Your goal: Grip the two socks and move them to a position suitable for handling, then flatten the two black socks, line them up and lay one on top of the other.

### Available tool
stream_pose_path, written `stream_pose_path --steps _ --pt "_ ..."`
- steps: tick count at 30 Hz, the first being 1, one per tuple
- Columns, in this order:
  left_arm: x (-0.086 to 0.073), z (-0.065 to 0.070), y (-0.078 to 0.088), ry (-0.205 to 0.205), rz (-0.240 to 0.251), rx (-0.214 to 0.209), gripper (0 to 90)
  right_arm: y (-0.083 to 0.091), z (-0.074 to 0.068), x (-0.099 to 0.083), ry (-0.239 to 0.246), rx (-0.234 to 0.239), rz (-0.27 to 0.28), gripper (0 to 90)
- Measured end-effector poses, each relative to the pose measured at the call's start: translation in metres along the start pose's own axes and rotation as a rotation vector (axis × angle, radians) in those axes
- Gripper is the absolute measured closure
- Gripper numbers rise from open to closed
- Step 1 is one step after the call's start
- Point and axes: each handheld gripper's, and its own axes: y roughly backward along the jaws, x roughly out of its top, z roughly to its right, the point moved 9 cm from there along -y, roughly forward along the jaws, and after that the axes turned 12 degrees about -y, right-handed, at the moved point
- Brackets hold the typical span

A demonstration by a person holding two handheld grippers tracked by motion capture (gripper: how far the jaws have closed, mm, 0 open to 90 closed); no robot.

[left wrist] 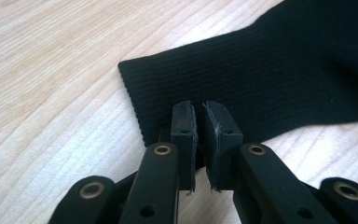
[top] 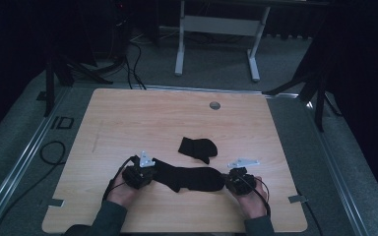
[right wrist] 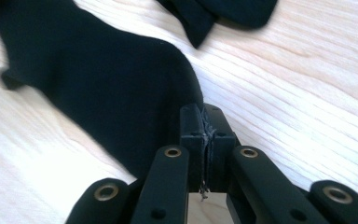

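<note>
Your left gripper (top: pixel 150 173) sits at the ribbed cuff of the long black sock (top: pixel 189 179), jaws slightly parted and gripping no fabric. Your right gripper (top: pixel 229 181) pinches its toe end. The sock lies stretched across the table (top: pixel 128 118); a folded black sock (top: pixel 197 148) rests at its 12 o'clock.

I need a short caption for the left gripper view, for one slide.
Left gripper with jaws slightly apart at the ribbed cuff of a black sock lying flat on the wooden table.
</note>
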Motion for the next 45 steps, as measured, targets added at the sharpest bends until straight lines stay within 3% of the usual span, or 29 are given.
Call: stream_pose_path --steps 10,17,22,28,34,37,45 --pt "0.002 0.000 -0.002 -0.009 -0.004 -0.005 82.0 -0.012 0.017 -0.005 -0.034 -0.015 -0.018 87.8" --pt "0.003 0.001 -0.002 -0.013 -0.003 -0.001 82.0 -0.013 0.020 -0.006 -0.045 -0.014 -0.018 87.6" --pt "0.003 0.001 -0.003 -0.012 -0.004 -0.001 81.8 -0.010 0.021 -0.003 -0.046 0.013 -0.002 76.0" --pt "0.004 0.002 -0.003 -0.008 0.001 0.000 81.2 0.001 0.016 0.008 -0.013 0.043 0.066 65.8" --pt "0.004 0.002 -0.004 0.009 0.009 -0.007 80.8 0.009 0.016 0.021 0.014 0.031 0.112 65.3" --pt "0.004 0.002 -0.004 0.012 0.012 -0.007 80.6 0.008 0.016 0.028 0.010 0.057 0.129 65.2" --pt "0.004 0.002 -0.005 0.013 0.020 -0.001 80.6 -0.024 0.023 0.057 0.031 0.005 0.110 71.0"
